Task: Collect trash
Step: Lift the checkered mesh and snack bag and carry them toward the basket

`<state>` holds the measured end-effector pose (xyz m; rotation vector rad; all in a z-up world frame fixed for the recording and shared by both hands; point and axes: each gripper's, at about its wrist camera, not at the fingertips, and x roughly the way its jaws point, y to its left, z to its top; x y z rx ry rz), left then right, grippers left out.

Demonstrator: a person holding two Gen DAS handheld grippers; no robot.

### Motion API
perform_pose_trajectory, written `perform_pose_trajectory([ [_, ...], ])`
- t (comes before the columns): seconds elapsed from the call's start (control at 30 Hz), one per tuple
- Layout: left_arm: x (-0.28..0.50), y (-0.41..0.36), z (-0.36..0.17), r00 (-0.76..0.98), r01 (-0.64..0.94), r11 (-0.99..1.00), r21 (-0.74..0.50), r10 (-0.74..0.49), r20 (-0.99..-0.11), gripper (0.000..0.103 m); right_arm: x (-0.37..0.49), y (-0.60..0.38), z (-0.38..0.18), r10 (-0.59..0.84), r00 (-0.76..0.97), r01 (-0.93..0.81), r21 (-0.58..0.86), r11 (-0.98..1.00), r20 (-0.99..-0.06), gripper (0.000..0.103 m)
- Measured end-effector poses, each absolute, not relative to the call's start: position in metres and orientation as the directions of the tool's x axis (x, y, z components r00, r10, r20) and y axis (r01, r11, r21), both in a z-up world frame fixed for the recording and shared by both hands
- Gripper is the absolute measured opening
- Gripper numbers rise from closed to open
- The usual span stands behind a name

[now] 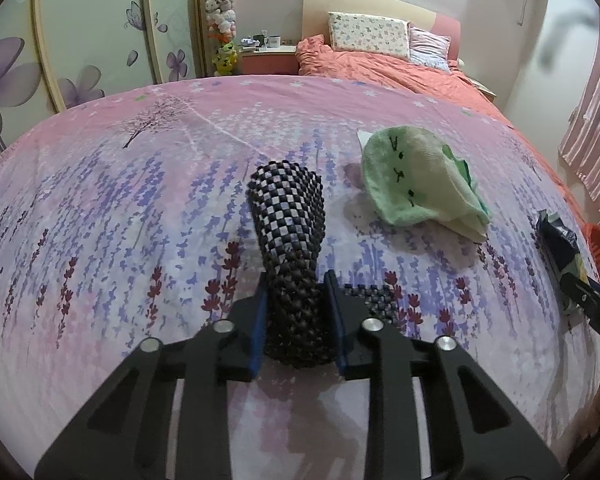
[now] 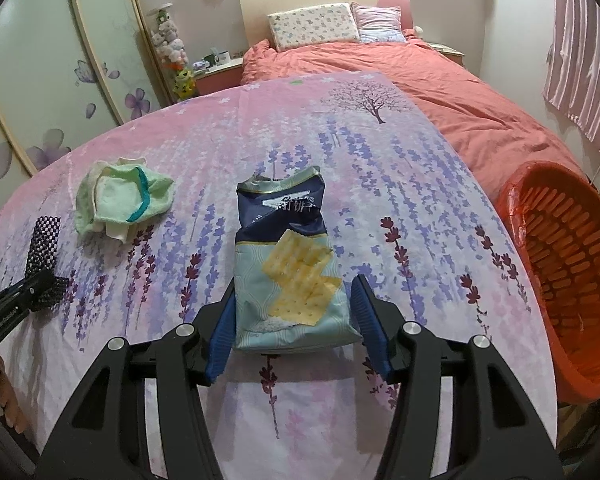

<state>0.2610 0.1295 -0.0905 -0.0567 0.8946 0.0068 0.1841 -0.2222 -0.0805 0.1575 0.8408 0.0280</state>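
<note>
Your left claw (image 1: 298,320) is squeezing a black-and-white checkered mat piece (image 1: 290,248). Its two blue pads are pressing on both sides of the rolled part, and the roll is sticking up and forward past the tips. A flat bit of the same mat is peeking out just to the right of the claw, lying on the bed cover (image 1: 120,208).

Ahead of this claw and a little to the right, a green towel (image 1: 416,180) is lying crumpled on the cover, apart from the mat.

Your right claw (image 2: 296,320) is sitting around a cracker bag (image 2: 288,260). The bag is lying flat on the cover, right between the two blue fingers, with its torn top pointing away from you. The left finger is touching the bag's edge. The right finger looks just beside the other edge, so the claw is wide and not clenched tight on it.

To the right of this claw, an orange basket (image 2: 572,264) is standing beside the bed, near the edge of the cover. Ahead and to the left of this claw you are seeing the green towel again, and farther left the other claw with its checkered mat.
</note>
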Motion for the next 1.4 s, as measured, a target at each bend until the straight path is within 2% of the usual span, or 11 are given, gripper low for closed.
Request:
perform_pose_trajectory([
  [0.23, 0.253, 0.121, -0.077, 0.647, -0.014, 0.999, -0.029, -0.013, -0.762, 0.014, 0.168, -0.229, -0.066, 0.082, 0.707, 0.023, 0.138, 0.99, -0.702, 0.054],
  [0.87, 0.218, 0.061, -0.005, 0.738, 0.085, 0.996, 0.008, -0.058, -0.673, 0.013, 0.122, -0.257, -0.02, 0.066, 0.803, 0.021, 0.139, 0.99, -0.593, 0.054],
  [1.17, 0.201, 0.005, 0.019, 0.756, 0.203, 0.979, -0.003, -0.159, -0.635, 0.013, 0.1, -0.292, -0.006, 0.023, 0.837, 0.076, 0.157, 0.985, -0.546, 0.054],
  [1.4, 0.19, -0.054, 0.03, 0.733, 0.342, 0.938, -0.056, -0.303, -0.609, 0.013, 0.089, -0.329, -0.003, -0.04, 0.855, 0.143, 0.161, 0.976, -0.517, 0.054],
])
